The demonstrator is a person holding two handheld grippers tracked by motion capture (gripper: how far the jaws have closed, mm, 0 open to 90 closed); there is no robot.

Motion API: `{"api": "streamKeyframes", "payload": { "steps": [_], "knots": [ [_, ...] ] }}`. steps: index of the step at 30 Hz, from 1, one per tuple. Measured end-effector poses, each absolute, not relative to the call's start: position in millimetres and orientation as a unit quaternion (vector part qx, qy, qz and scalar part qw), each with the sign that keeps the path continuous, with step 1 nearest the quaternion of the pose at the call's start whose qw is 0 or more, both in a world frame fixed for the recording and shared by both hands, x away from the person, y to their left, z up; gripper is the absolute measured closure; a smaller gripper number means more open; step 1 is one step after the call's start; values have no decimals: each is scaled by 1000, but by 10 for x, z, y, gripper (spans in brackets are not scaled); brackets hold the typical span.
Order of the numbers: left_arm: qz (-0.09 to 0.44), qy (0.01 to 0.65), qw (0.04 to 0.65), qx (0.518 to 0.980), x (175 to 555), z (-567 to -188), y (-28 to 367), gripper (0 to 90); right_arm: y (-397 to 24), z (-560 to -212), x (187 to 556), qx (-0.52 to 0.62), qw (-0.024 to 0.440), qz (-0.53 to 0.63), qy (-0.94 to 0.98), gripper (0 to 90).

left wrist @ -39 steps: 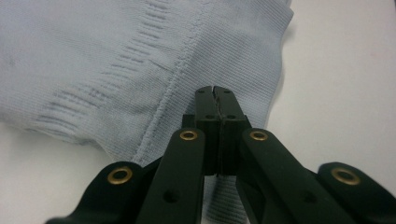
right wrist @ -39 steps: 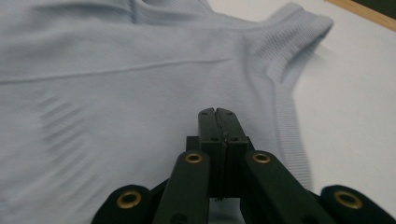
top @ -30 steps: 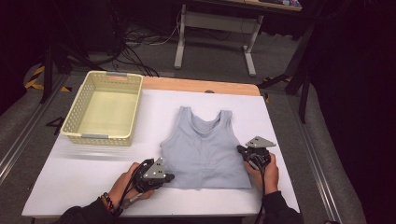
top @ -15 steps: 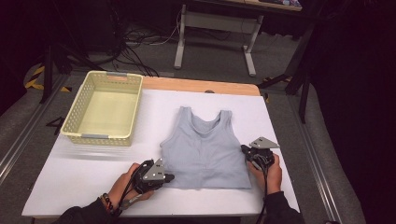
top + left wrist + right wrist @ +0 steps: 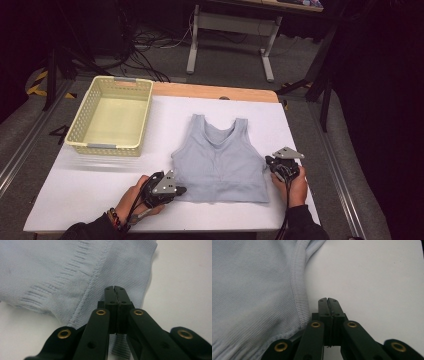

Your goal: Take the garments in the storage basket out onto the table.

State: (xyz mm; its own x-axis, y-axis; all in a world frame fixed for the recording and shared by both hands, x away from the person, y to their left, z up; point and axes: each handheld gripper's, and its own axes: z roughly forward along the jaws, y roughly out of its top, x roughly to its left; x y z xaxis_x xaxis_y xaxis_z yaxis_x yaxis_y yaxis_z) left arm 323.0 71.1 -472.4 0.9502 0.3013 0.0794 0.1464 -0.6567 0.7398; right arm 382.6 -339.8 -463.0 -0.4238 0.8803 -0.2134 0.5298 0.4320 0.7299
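Note:
A light blue sleeveless top (image 5: pixel 220 160) lies flat on the white table, straps pointing away from me. My left gripper (image 5: pixel 181 190) rests at the top's bottom left corner. In the left gripper view its jaws are shut, tips (image 5: pixel 115 288) together over the ribbed hem (image 5: pixel 62 272), and no cloth shows between the pads. My right gripper (image 5: pixel 269 161) sits at the top's right side edge. Its jaws are also shut (image 5: pixel 327 300), lying on the bare table just beside the seam of the top (image 5: pixel 298 290).
A pale yellow plastic basket (image 5: pixel 107 147) with nothing in it stands at the far left of the table. White tabletop (image 5: pixel 90 185) lies bare between basket and near edge. A wooden strip (image 5: pixel 215 91) marks the far edge; cables and desk legs lie beyond.
My right gripper has shifted slightly to the right, along the top's side edge. The left gripper and the top have stayed put.

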Motion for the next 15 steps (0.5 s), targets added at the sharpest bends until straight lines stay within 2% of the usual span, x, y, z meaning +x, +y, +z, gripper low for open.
{"api": "streamKeyframes", "payload": {
  "steps": [12, 15],
  "knots": [
    [95, 123, 400, 903, 3235, -4727, 720, 898, -3417, -4625, 3793, 446, 309, 308, 781, 900],
    [96, 121, 398, 904, 3232, -4726, 719, 897, -3455, -4601, 3752, 445, 323, 344, 761, 900]
  ]
}}
